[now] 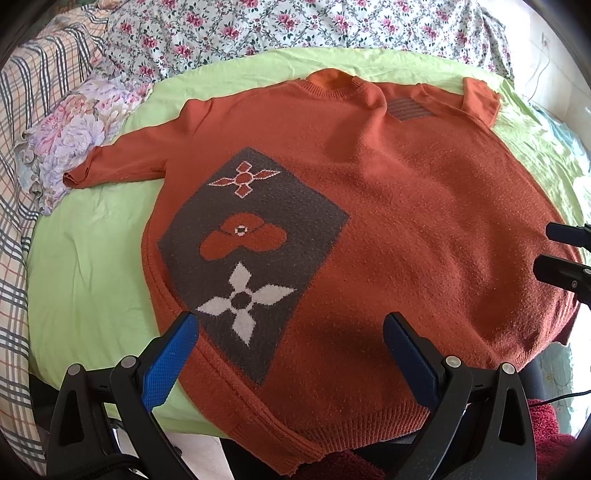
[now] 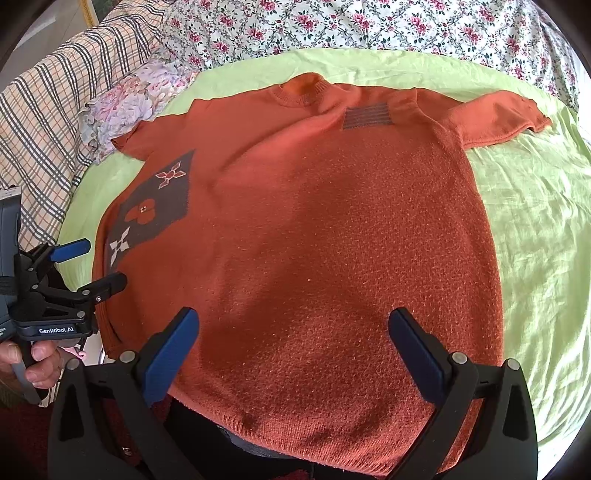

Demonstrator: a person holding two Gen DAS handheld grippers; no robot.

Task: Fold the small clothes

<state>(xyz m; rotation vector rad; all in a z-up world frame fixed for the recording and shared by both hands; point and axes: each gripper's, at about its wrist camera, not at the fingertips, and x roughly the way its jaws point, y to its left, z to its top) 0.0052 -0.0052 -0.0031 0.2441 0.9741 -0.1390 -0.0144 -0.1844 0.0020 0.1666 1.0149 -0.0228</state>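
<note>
Item, far left: checked blanket [image 1: 14, 206] and a floral pillow [image 1: 70, 136], lying bunched at the edge of the bed, clear of the working area.

Item: green sheet [image 1: 92, 258], serving as the flat folding surface.

Item: left sleeve [image 1: 122, 158], lying stretched outward toward the pillow, apparently laid out for folding inward.

Item: left gripper [image 1: 291, 354], hovering over the hem near the grey flower panel [image 1: 251, 251]; its blue-padded fingers are standing wide apart and gripping nothing, likely lining up on the lower left corner.

Item, centre: orange sweater [image 2: 332, 240], lying face up and spread flat on the sheet, collar [image 2: 303, 86] pointing away, hem hanging slightly over the near edge of the bed.

Item: right gripper [image 2: 293, 350], hovering over the hem's right half, fingers likewise spread wide with nothing between them.

Item: right sleeve [image 2: 498, 114], lying extended on the sheet.

Item, rear: flowered quilt [image 2: 369, 26], lying heaped behind.

Judgement: folding is not yet begun.
</note>
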